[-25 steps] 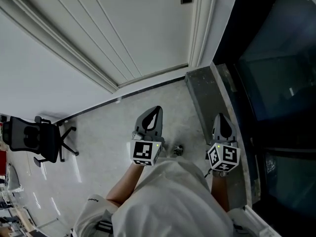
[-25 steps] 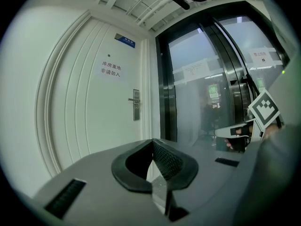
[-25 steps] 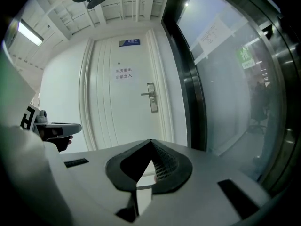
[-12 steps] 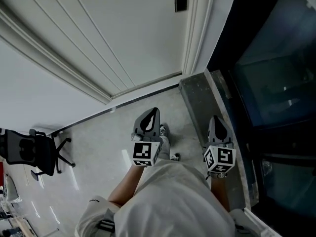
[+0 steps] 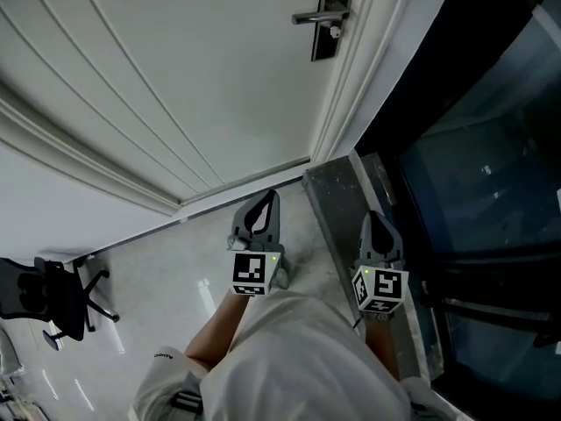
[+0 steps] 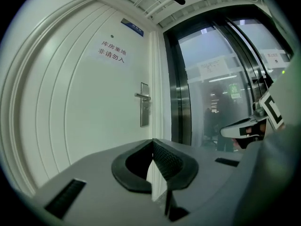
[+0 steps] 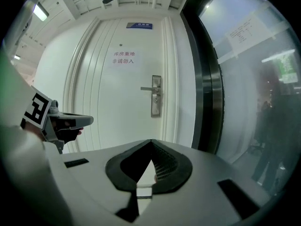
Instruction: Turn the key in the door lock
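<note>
Smooth matt white paint on the door (image 5: 202, 77), brushed metal on the lock plate (image 7: 156, 108), glossy polish on the floor (image 5: 166, 261)

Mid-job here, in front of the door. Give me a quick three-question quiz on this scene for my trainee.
1. True or false: the right hand-held gripper is touching the door handle.
2. In the right gripper view, what stands to the right of the door? A) glass wall B) bookshelf C) sink
3. Fill in: on the left hand-held gripper, the jaws stand ___ (apart or together).

Key: 1 false, it is well short of the handle; 2 A; 3 together, with nothing between them.
</note>
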Action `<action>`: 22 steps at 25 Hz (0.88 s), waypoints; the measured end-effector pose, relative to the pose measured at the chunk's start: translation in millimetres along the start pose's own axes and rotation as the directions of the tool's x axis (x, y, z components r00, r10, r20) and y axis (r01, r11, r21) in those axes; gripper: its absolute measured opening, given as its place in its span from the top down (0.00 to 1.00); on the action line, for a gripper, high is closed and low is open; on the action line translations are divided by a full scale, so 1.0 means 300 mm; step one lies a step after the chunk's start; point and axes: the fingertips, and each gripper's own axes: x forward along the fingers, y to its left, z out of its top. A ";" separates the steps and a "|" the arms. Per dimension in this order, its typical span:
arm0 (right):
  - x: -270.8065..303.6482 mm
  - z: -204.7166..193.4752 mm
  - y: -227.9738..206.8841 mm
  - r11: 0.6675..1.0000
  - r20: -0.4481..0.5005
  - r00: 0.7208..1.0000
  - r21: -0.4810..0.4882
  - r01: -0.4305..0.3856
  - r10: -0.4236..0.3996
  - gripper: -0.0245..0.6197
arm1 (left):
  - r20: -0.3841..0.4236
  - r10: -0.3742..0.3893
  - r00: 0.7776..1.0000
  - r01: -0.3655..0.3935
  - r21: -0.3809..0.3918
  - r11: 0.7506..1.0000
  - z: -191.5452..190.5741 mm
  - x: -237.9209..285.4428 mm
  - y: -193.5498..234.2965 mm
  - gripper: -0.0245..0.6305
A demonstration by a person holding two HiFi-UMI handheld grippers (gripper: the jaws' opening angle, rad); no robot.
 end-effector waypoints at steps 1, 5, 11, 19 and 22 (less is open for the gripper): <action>0.035 0.007 0.008 1.000 -0.005 1.000 -0.009 0.001 -0.001 0.96 | 0.000 0.001 1.000 -0.001 -0.003 1.000 0.005 0.029 0.028 0.95; 0.169 0.036 0.032 1.000 -0.016 1.000 -0.024 0.004 -0.005 0.96 | 0.009 0.000 1.000 0.000 -0.009 1.000 0.025 0.130 0.131 0.95; 0.318 0.079 0.099 0.998 -0.011 1.000 -0.055 -0.003 0.003 0.96 | 0.013 -0.008 1.000 0.008 -0.003 1.000 0.036 0.222 0.262 0.95; 0.406 0.101 0.143 0.991 -0.021 1.000 -0.133 -0.018 0.015 0.96 | 0.007 -0.019 1.000 0.019 -0.004 1.000 0.048 0.282 0.317 0.95; 0.441 0.115 0.129 0.987 -0.009 1.000 -0.157 -0.026 0.025 0.96 | 0.004 0.004 1.000 -0.004 -0.018 1.000 0.047 0.303 0.338 0.95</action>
